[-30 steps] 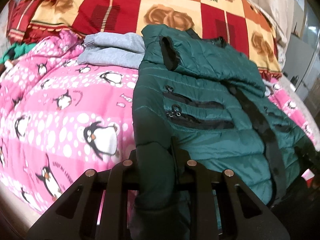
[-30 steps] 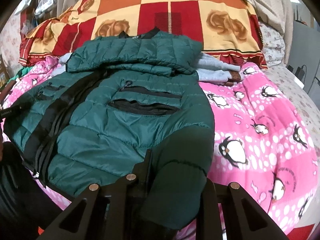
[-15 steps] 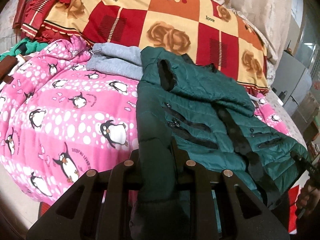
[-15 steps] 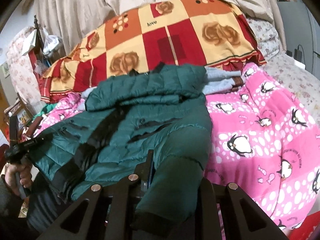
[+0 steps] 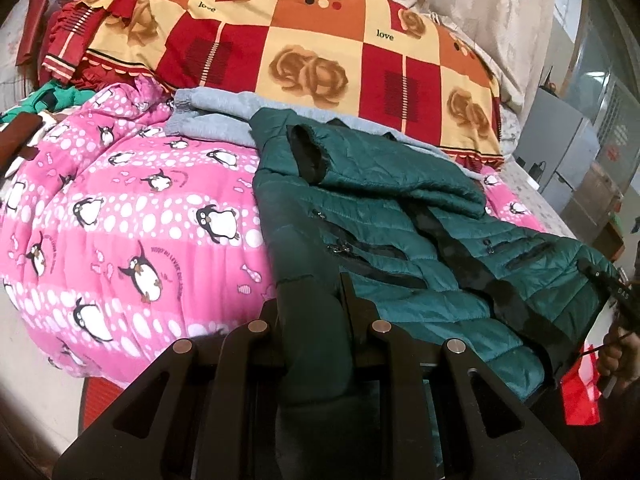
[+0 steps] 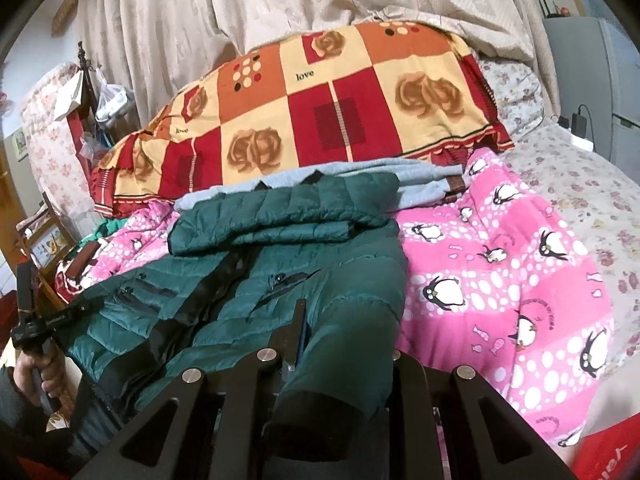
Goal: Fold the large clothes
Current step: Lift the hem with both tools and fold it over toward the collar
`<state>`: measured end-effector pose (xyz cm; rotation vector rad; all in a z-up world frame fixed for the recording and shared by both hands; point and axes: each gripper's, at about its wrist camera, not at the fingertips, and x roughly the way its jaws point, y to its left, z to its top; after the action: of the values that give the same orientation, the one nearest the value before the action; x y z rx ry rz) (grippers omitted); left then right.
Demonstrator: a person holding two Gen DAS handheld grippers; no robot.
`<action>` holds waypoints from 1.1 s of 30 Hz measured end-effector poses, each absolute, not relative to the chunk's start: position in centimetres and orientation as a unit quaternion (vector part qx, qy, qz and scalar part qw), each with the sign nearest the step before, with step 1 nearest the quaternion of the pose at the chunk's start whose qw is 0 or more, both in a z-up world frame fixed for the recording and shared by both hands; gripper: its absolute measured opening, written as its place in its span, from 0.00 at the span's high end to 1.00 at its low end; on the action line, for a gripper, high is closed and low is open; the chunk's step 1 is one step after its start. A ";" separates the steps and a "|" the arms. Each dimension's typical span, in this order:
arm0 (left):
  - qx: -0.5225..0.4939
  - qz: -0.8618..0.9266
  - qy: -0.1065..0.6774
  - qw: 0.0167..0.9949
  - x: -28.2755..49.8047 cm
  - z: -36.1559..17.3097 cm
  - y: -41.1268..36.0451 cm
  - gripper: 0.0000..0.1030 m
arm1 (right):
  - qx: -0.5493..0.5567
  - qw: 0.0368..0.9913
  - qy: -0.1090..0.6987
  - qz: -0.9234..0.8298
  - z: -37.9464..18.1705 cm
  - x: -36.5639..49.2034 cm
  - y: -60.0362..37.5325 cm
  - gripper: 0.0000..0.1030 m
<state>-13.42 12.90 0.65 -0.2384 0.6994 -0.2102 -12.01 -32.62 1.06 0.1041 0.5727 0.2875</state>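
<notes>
**Two sleeves pinched, fold comes next**

Two grippers, one green jacket (image 5: 400, 216) lying front-up on the pink quilt (image 5: 132, 216), hood end toward the checked pillow (image 5: 304, 52), grey sweater (image 5: 216, 120) tucked under it. Left gripper (image 5: 312, 312) has its jaws closed on one dark cuff, right gripper (image 6: 340, 344) is clamped on the other sleeve (image 6: 352, 344). Looks to me like the sleeve-fold step. Next move probably needs both sleeves carried inward across the chest, laid flat, then let go without dragging the body.
</notes>
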 end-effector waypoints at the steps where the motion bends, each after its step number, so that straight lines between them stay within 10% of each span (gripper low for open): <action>1: -0.117 -0.103 0.339 0.928 -13.6 0.9 13.0 0.84 | 0.051 0.948 0.279 0.143 1.2 -12.3 -32.6 0.84; 33: -0.242 -0.084 0.253 0.933 -4.1 9.1 14.3 0.84 | 0.084 0.962 0.244 0.090 7.8 -5.3 -32.5 0.84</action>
<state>-4.05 14.28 9.10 -0.4958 0.5186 -0.1725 -5.34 -32.46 7.85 0.1711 0.4952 0.1825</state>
